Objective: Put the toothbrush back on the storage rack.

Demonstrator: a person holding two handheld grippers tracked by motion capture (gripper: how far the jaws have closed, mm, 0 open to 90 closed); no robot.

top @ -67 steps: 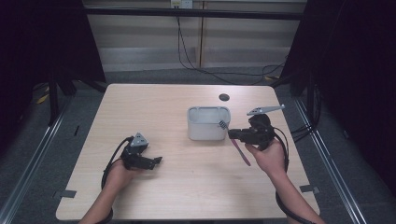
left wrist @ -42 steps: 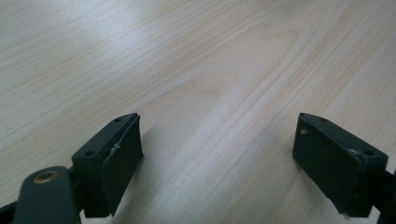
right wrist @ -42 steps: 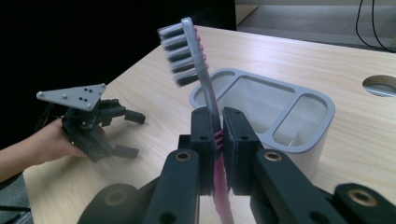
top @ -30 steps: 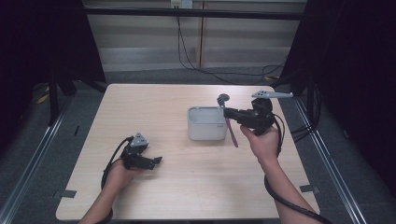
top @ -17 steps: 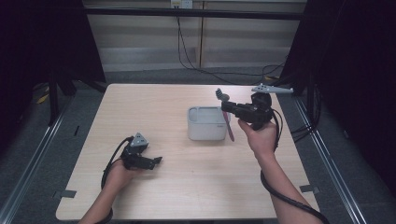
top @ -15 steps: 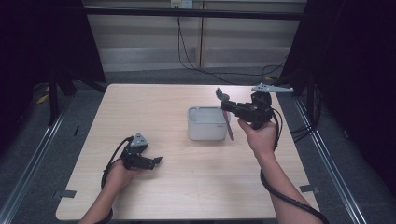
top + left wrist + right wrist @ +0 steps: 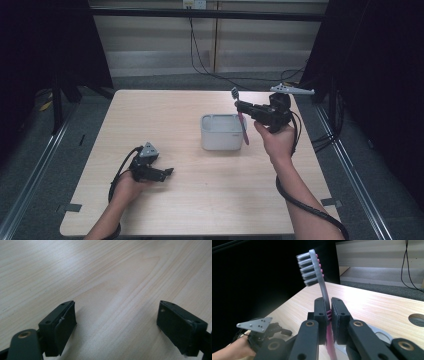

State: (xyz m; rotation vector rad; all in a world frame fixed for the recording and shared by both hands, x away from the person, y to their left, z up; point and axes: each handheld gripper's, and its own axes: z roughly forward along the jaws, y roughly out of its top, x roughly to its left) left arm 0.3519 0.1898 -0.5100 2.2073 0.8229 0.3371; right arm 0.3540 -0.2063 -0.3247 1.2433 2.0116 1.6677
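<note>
A toothbrush [image 7: 243, 129] with a pink handle and a grey head stands nearly upright, bristles at the top, just right of a white square container [image 7: 220, 145]. My right gripper [image 7: 240, 108] is shut on the brush's neck and held above the table. In the right gripper view the jaws of the right gripper [image 7: 329, 312] pinch the handle below the bristled head of the toothbrush [image 7: 312, 266]. My left gripper [image 7: 167, 171] rests on the table at the front left, open. Bare wood lies between its jaws in the left gripper view [image 7: 116, 322].
The light wooden table [image 7: 165, 115] has a round hole [image 7: 417, 319] near the container's far side. Black cables trail from both grippers. Dark curtains and metal floor rails flank the table. The left gripper [image 7: 257, 332] lies far off in the right gripper view.
The right gripper has lifted the toothbrush from low beside the container toward the table's far side, and the brush has turned more upright. The left gripper has stayed put.
</note>
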